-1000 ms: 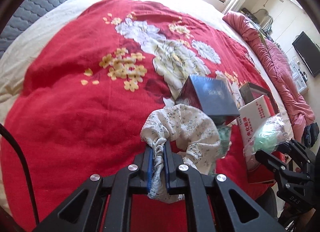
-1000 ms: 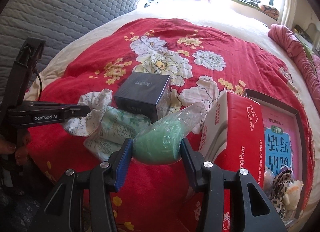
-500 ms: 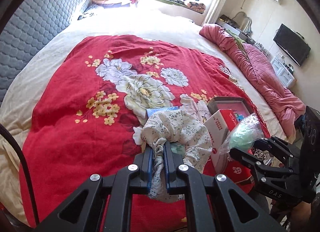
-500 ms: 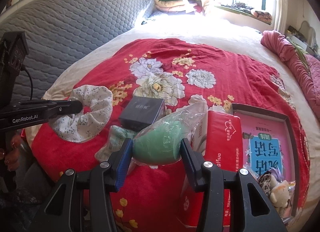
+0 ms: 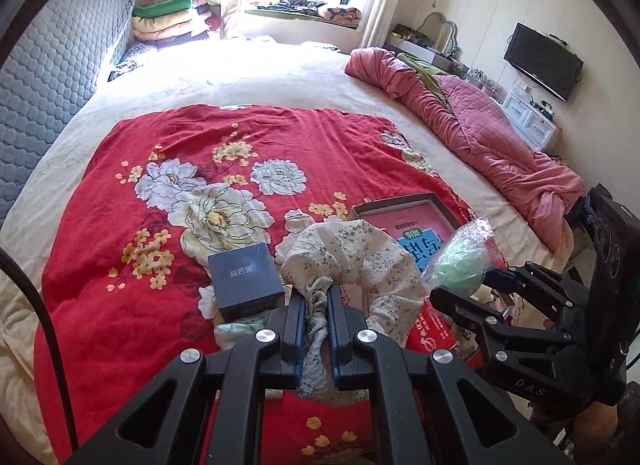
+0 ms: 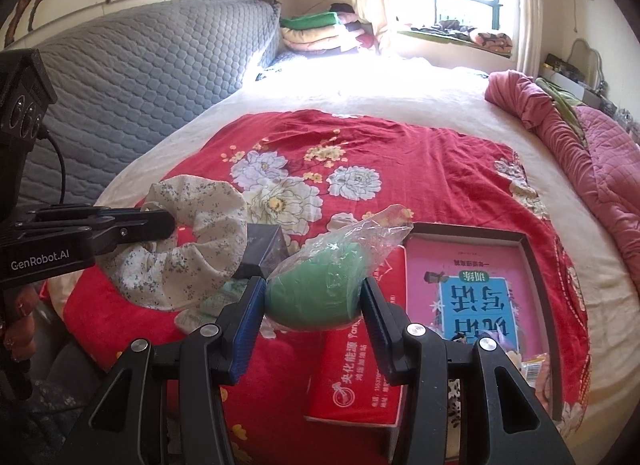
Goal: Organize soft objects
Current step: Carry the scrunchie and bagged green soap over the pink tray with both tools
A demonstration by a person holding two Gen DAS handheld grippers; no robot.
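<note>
Both hands are loaded, so the task looks mid-way rather than near its end. The left gripper [image 5: 317,303] is clenched tight on a gathered fold of a floral scrunchie [image 5: 352,253], whose cloth ring hangs in the air above the red flowered blanket [image 5: 120,233] on the bed. The right gripper [image 6: 314,297] is grasping a green soft ball in a clear plastic bag [image 6: 320,289] — the pads press its two sides, and the loose end of the bag sticks up behind it. Both items are clear of the bedding, held side by side, with nothing set down yet.

The likely destination is the shallow open box [image 6: 532,265] lying on the blanket to the right, lined with a pink printed sheet. A few small soft items already sit at its near corner [image 6: 516,361], though they are too cut off by the gripper to name, so some sorting seems done.

Still lying on the blanket are a dark square box [image 5: 244,281], a pale green patterned packet [image 5: 244,327] tucked just beside and partly under it, and a red tissue pack [image 6: 352,381] touching the open box's left edge. My guess is that the two held pieces go in next, then the packet — whether the tissue pack counts as soft goods I cannot tell.
</note>
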